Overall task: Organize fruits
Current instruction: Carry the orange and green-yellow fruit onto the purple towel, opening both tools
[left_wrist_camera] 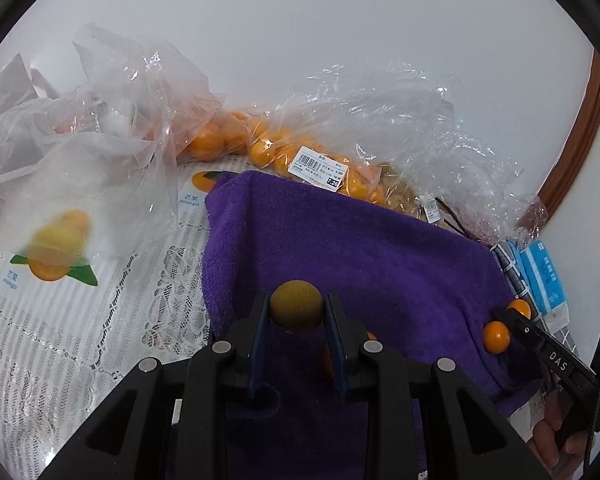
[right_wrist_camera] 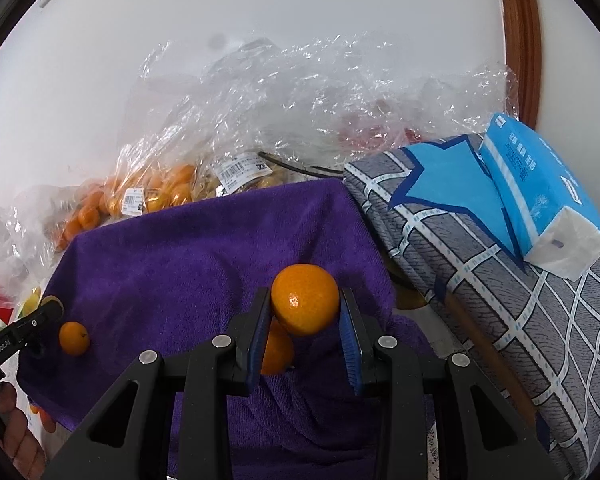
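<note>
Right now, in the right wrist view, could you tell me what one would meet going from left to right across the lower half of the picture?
Left claw → small orange on the purple towel → big orange in the right claw → checked cloth → tissue pack.

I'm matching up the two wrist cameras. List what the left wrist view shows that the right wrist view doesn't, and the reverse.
Left only: the brownish fruit gripped by the left gripper, and the mango-print bags.
Right only: the orange gripped by the right gripper, and the patterned cushion.
Both: the purple towel, bagged oranges and blue tissue pack.
</note>
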